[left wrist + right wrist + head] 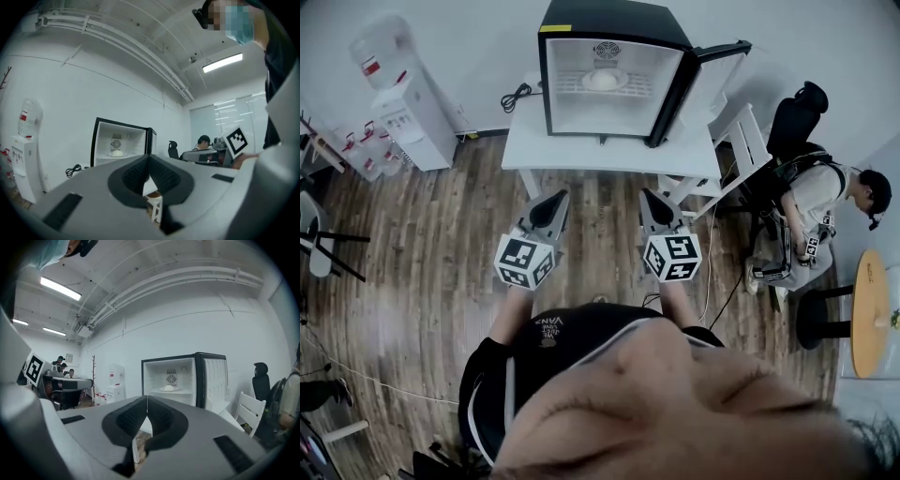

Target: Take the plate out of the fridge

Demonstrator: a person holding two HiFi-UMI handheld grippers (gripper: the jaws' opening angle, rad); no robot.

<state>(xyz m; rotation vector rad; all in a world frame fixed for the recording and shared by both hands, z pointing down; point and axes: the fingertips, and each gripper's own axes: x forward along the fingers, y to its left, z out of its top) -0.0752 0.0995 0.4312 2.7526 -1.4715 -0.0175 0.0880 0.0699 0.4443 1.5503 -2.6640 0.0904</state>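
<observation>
Two matte grey plastic grippers sit closest, each wedge-shaped and carrying one cube of black-and-white square markers. The left gripper (557, 199) is at 11 o'clock from the person's head and the right gripper (649, 197) at 1 o'clock. Each has two ribbed black pads (135, 176), and in both gripper views they are pressed together with nothing between them (the seam is only a thin line).

At 12 o'clock, one boxy fridge (614, 70) with a black shell and smooth white lining stands on one white table (581, 150). Its single door (712, 80) is swung open to the right. One round white plate (605, 81) bearing a pale domed mound rests on the wire shelf (635, 86) inside, well apart from both grippers.

One white water dispenser (403, 103) stands at 10 o'clock, and one seated person (811, 216) is at 3 o'clock. Brown wood planks cover the floor (422, 244).
</observation>
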